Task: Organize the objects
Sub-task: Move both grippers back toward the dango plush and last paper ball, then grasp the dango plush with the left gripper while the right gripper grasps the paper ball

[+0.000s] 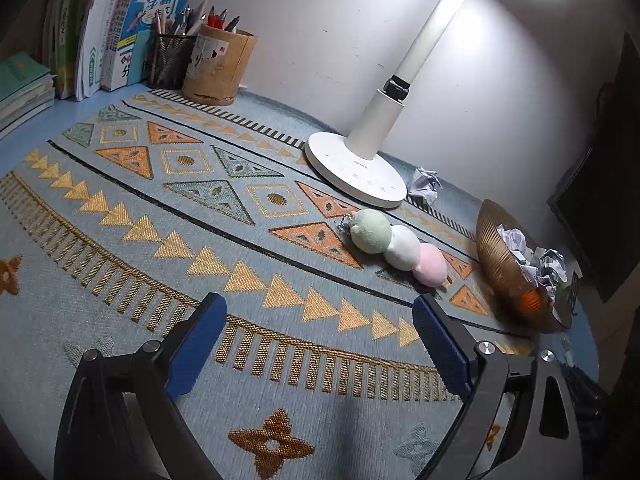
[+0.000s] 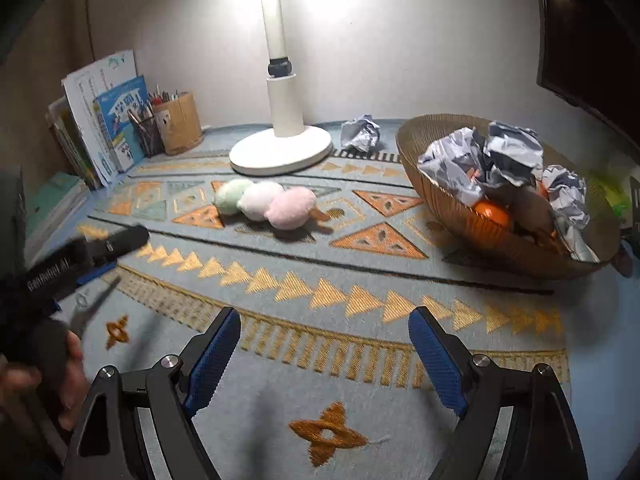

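A plush skewer of green, white and pink balls (image 1: 398, 247) lies on the patterned mat, in front of the lamp base; it also shows in the right wrist view (image 2: 264, 203). A golden bowl (image 1: 502, 268) (image 2: 436, 196) at the right holds crumpled paper balls (image 2: 500, 156) and an orange thing (image 2: 494, 213). One loose crumpled paper (image 1: 426, 185) (image 2: 362, 133) lies behind, beside the lamp base. My left gripper (image 1: 318, 312) is open and empty above the mat; it also shows at the left of the right wrist view (image 2: 108, 254). My right gripper (image 2: 324, 320) is open and empty.
A white desk lamp (image 1: 356, 168) (image 2: 282, 148) stands at the back. Upright books (image 1: 116, 32), a mesh pen cup (image 1: 172, 60) and a wooden pen holder (image 1: 220, 66) stand at the back left. A stack of books (image 1: 22, 88) lies at the left. A dark screen (image 2: 588, 36) is at the right.
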Motion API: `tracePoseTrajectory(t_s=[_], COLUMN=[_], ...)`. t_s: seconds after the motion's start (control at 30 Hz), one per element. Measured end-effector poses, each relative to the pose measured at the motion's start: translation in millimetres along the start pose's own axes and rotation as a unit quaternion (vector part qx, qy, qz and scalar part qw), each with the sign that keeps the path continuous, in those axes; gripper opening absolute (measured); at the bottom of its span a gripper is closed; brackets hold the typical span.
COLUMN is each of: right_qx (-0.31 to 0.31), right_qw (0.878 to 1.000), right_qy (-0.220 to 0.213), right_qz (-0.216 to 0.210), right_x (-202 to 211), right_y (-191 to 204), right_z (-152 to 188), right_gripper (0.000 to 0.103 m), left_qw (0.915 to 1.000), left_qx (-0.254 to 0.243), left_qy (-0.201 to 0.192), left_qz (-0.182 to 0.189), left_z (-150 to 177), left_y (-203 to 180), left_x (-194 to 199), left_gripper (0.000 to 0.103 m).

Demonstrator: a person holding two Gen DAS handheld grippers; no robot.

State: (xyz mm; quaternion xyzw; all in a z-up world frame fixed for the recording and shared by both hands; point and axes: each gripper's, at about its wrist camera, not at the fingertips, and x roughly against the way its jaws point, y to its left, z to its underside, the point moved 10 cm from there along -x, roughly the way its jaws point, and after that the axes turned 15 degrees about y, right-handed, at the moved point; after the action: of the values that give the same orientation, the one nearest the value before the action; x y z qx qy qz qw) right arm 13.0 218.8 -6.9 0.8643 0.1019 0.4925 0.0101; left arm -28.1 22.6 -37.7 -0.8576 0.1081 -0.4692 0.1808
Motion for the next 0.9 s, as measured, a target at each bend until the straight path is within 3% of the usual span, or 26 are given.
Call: tracePoseTrajectory(t_s=[0.13, 0.23, 0.33, 0.4, 0.5, 0.63, 0.77, 0.9], right_qx=[-0.041, -0.082, -0.103, -0.122, -0.143, -0.143, -0.120, -0.097], right_qw=[0.998, 0.994, 0.987, 0.982, 0.967, 0.945, 0.951, 0.956], right_qy=[-0.018, -0.010, 0.025, 0.080, 0.181, 0.274, 0.281, 0.278], right_qz=[-0.045, -0.073, -0.122, -0.118, -0.107, -0.104, -0.043, -0.007], right_x=[22.7, 20.7, -10.4, -50.2, -116.8, -170.8, -182.7, -185.2], right_y=[-9.7, -16.8, -16.4, -22.6, -32.9, -45.7, -65.7, -71.8], right_z=[-77.3, -145.2, -206.4, -230.2, -242.5, -235.0, -238.8, -236.6], right_gripper=[0.085, 0.085, 0.092, 0.092, 0.092, 0.091, 0.088, 0.083], left_qw=[0.9994, 0.9980, 0.9990, 0.9987, 0.9958, 0.9919, 0.9888, 0.9920], left_qx=[0.027, 0.046, 0.037, 0.015, -0.029, -0.071, -0.081, -0.061], left_qy=[0.017, 0.031, 0.025, 0.049, 0.084, 0.077, 0.107, 0.095], left_qz=[0.015, 0.029, -0.003, -0.003, -0.019, -0.072, -0.065, -0.057], left_z=[1.7, -14.3, -40.2, -50.9, -54.9, -56.0, -48.5, -47.0], left_y=[2.2, -7.1, -22.5, -38.7, -60.0, -74.7, -84.4, -82.8], left_x=[-2.9, -9.7, -17.6, -36.2, -64.4, -80.5, -99.6, -105.6], left_gripper=[0.094, 0.094, 0.094, 0.094, 0.094, 0.094, 0.094, 0.096])
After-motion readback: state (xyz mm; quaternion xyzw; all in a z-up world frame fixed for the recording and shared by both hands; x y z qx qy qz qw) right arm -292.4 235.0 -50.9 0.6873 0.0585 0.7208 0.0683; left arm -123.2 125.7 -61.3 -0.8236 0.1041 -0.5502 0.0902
